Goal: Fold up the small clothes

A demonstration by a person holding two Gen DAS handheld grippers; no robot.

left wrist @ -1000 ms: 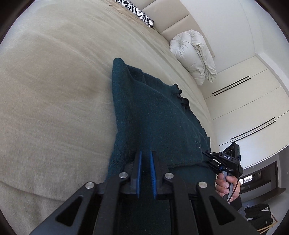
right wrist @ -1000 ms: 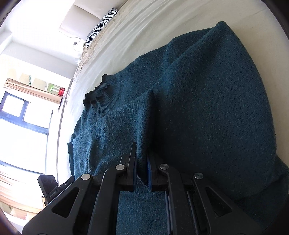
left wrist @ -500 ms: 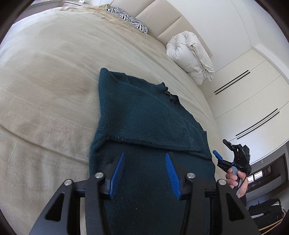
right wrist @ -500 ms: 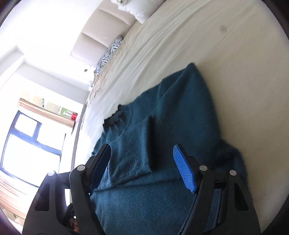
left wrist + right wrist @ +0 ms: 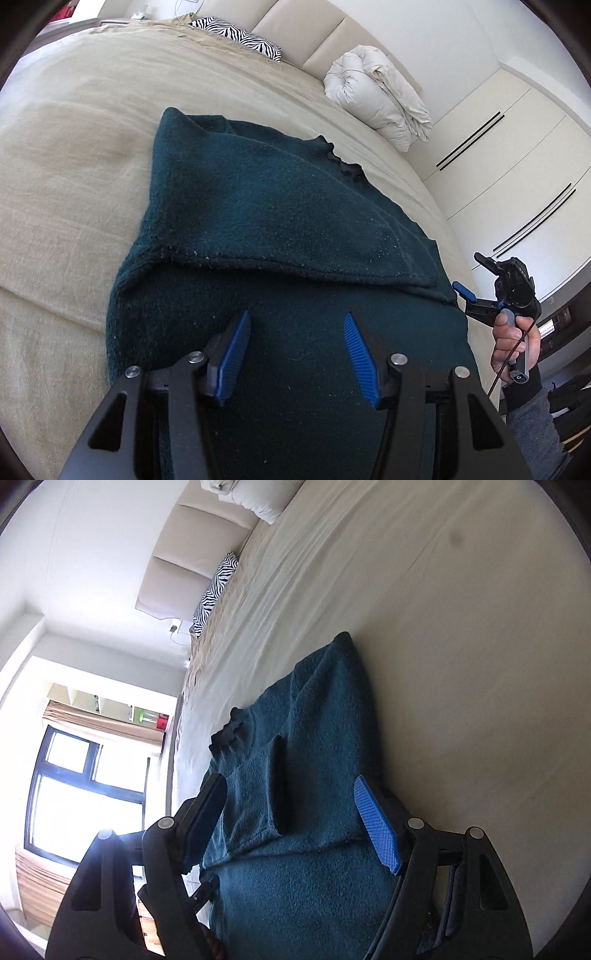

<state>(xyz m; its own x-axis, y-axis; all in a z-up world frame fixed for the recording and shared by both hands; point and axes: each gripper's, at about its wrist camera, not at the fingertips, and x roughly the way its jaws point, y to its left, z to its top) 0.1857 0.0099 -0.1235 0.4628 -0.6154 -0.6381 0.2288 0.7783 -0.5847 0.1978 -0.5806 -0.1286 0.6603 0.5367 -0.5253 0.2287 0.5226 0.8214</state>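
Observation:
A dark teal knitted sweater (image 5: 258, 206) lies flat on the beige bed (image 5: 74, 129), its upper part folded down over the body with a straight hem edge across the middle. My left gripper (image 5: 295, 317) hovers over the near half of the sweater. Its jaws are opening and nothing is between the blue pads. In the right wrist view the sweater (image 5: 321, 709) shows a sleeve laid along its length. My right gripper (image 5: 288, 786) stands open above it, empty. The same right gripper (image 5: 469, 275), held by a hand, shows open at the sweater's right edge.
A rolled white duvet (image 5: 376, 96) and a zebra-print pillow (image 5: 236, 37) lie by the padded headboard. White wardrobe doors (image 5: 517, 166) stand to the right. A bright window (image 5: 81, 786) is beyond the bed's far side.
Both grippers were shut on sweater fabric a second ago. They have let go, opened wide and drawn back, leaving the folded layer lying on the sweater.

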